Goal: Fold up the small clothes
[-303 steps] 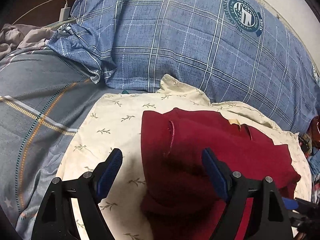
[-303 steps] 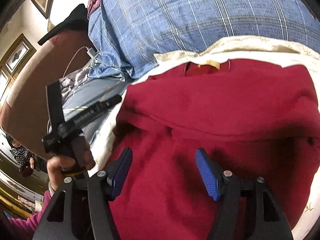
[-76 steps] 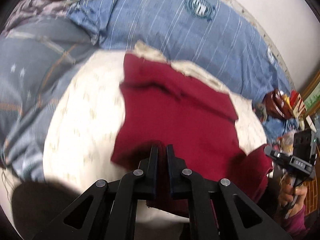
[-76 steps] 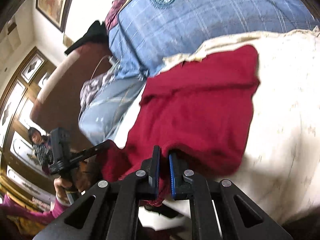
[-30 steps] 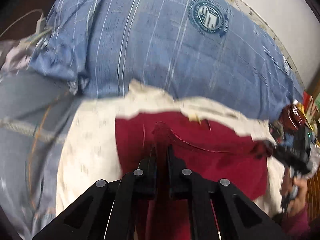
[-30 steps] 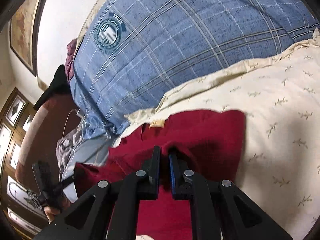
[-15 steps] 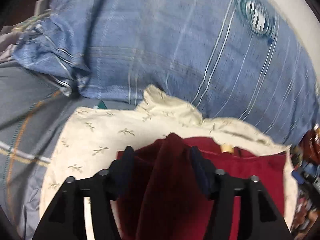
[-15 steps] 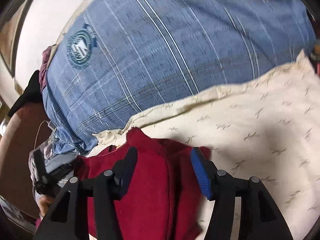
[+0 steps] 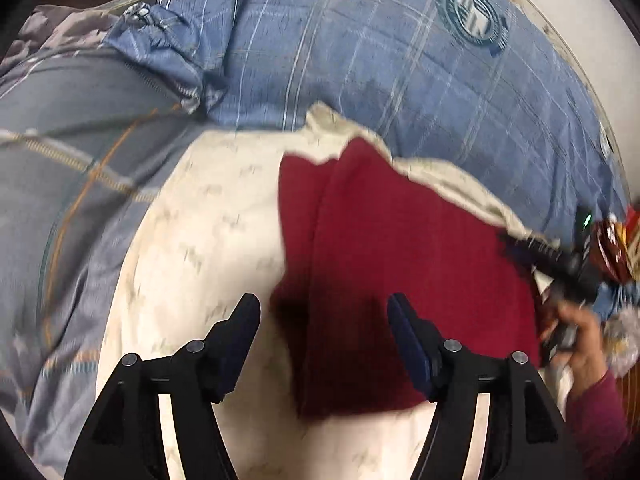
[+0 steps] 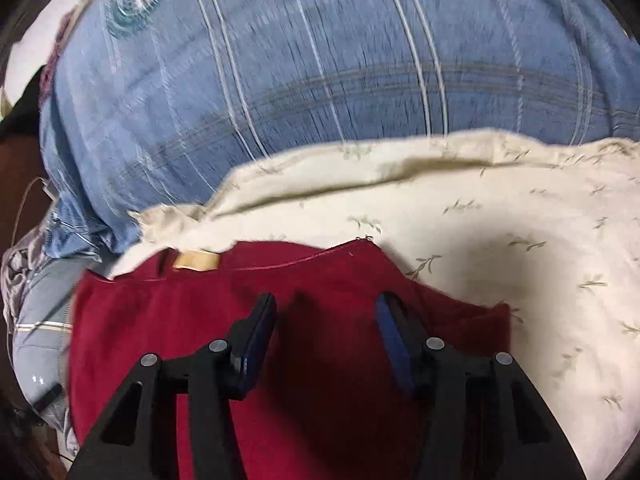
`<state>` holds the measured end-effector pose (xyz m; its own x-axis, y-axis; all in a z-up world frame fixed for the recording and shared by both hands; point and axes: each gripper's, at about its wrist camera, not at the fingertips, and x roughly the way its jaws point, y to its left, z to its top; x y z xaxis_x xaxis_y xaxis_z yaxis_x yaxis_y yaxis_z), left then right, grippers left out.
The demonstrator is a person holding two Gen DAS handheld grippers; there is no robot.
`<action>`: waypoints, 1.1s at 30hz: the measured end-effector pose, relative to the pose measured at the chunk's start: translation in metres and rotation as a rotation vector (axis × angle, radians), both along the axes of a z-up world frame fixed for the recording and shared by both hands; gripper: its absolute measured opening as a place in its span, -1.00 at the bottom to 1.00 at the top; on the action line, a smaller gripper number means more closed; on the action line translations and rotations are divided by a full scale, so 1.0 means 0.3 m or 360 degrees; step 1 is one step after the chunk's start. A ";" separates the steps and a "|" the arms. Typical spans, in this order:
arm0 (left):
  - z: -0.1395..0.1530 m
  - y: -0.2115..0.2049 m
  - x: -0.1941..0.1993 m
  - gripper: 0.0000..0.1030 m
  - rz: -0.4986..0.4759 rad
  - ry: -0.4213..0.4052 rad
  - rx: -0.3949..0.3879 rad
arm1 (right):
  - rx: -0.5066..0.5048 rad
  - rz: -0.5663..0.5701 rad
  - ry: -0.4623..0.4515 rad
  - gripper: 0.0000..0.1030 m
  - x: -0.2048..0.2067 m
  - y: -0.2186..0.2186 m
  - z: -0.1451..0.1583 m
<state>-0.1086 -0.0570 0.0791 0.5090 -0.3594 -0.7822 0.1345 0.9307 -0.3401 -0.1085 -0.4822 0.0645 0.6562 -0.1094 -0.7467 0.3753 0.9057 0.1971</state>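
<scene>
1. In the left wrist view, the left gripper (image 9: 323,322) is at the bottom of the frame. Its jaws are wide apart and hold nothing.
2. The red garment (image 9: 408,276) lies in the center of this frame, on a cream cloth (image 9: 208,240) with a small leaf print. It looks folded: a long fold line runs from its upper corner down toward the bottom of the frame.
3. The left edge of the garment is between the two fingers of the left gripper; I cannot tell if a finger touches the fabric.
4. A blue plaid pillow (image 9: 360,52) with a round emblem fills the upper part of the frame, behind the cream cloth. A grey striped blanket (image 9: 72,152) is on the left side.
5. At the right edge of this frame, the right hand (image 9: 576,336) holds the black handle of the other gripper, just beside the right edge of the garment.
6. In the right wrist view, the right gripper (image 10: 326,322) is at the bottom center. Its jaws are also apart and hold nothing.
7. Here the red garment (image 10: 168,320) fills the lower left of the frame, under both fingers. A tan label (image 10: 197,261) shows at its upper edge.
8. The cream cloth (image 10: 500,240) covers the right side, and the blue plaid pillow (image 10: 320,80) fills the top.
</scene>
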 end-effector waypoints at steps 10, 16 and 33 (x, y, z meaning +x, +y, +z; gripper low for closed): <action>-0.040 0.030 -0.068 0.24 -0.0165 0.0024 -0.0075 | -0.0041 0.0070 0.0070 0.29 -0.391 0.158 0.040; -0.111 -0.008 -0.024 -0.82 -0.0226 0.0081 0.0011 | -0.0165 0.0128 0.0165 -0.88 -0.440 0.197 0.005; -0.065 0.075 -0.091 0.02 0.0028 -0.0071 -0.0073 | -0.0347 0.0157 0.0212 0.00 -0.463 0.434 0.217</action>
<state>-0.1358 -0.0345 0.0595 0.5493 -0.3854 -0.7414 0.1345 0.9165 -0.3768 -0.2473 -0.3520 0.1297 0.5690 -0.2175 -0.7930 0.2925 0.9548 -0.0519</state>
